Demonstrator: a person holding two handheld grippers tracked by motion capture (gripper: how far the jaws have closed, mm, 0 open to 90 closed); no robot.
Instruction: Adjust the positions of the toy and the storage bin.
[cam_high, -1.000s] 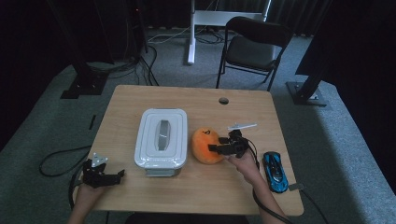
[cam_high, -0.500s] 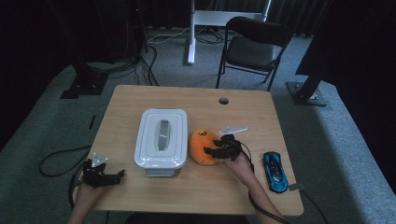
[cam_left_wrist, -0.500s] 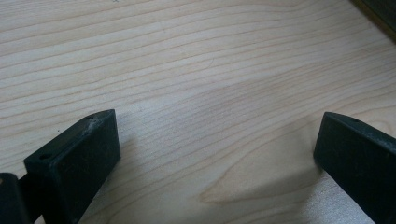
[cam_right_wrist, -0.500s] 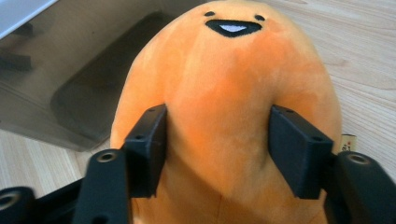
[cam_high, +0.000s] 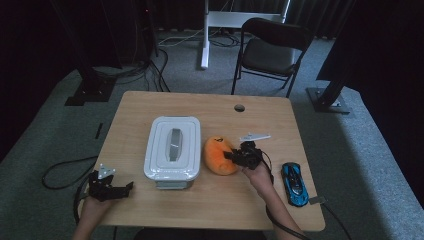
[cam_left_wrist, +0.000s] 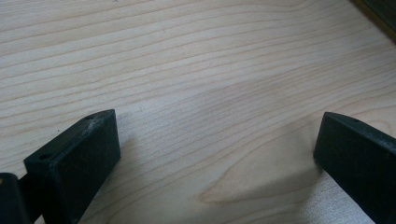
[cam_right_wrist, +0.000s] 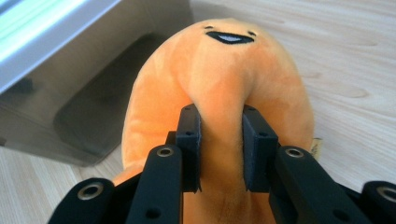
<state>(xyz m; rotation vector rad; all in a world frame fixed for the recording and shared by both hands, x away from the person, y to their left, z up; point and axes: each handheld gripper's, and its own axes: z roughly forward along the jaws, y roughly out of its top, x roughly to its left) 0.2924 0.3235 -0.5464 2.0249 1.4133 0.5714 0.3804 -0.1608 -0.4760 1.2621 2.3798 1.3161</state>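
Item: orange plush toy (cam_right_wrist: 219, 93), smiling face stitched on the far end. Location: on the tabletop (cam_high: 210, 105), just right of the white lidded container (cam_high: 173, 152), near or touching its side wall; which of the two cannot be told.

Right tool (cam_right_wrist: 220, 154): jaws just closed in from wide open onto the plush; a ridge of soft fabric now pinched up between the two pads. One second back, tool beside the toy and jaws spread; half a second back, over the toy and narrowing. Grip now made, toy not yet lifted, base resting on the wood.

Left tool (cam_left_wrist: 210, 154): jaws wide apart, nothing between them, bare wood below. Parked at the near left corner, well apart from the container; unchanged across all three moments.

Blue toy car (cam_high: 293, 183): right of the hand, untouched.

Judgement: grasp phase finished; lift the likely next step. Container lid on, so no way in for the toy yet. Pinch shallow on soft fabric; slip possible on lifting.
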